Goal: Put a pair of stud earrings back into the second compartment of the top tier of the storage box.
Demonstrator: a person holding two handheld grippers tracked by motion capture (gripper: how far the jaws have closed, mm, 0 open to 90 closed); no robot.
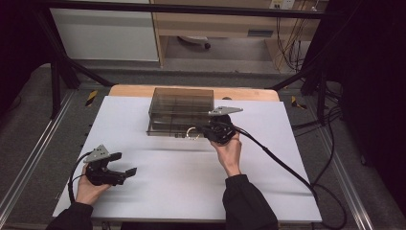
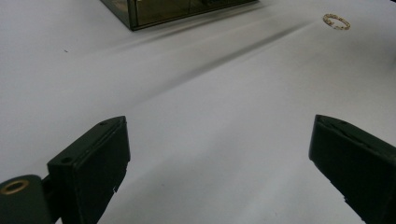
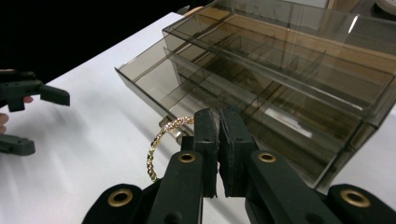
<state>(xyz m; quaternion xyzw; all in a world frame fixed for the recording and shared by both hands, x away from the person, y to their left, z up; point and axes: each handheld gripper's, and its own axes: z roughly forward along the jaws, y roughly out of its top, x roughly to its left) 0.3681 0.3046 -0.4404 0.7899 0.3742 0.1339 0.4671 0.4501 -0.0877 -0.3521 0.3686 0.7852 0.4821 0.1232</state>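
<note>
Right hand-held gripper (image 3: 218, 154) clenched on a thin gold chain-link bracelet (image 3: 161, 142), jaws pressed together with the ring hanging out to their side, held just in front of the smoked transparent acrylic drawer box (image 3: 289, 74). In the high view, same right hand-held gripper (image 1: 207, 130) at the front edge of the box (image 1: 181, 110), bracelet (image 1: 192, 133) right beside the pulled-out drawer, toward the far middle of the white-topped desk (image 1: 158, 191). Cannot tell whether the bracelet is lifted clear or resting on the desk surface.

Left hand-held gripper (image 2: 219, 154) released, jaws wide apart, holding nothing, low over bare desk near the front-left corner; also seen in the high view (image 1: 125, 168), well apart from the box.

Judged progress: roughly midway. Done: drawer open, its divided compartments exposed, bracelet gripped. Left: carrying the bracelet over the drawer's front wall, lowering into 1 compartment, letting go, probably pushing the drawer shut. No other jewellery discernible inside the drawer.
</note>
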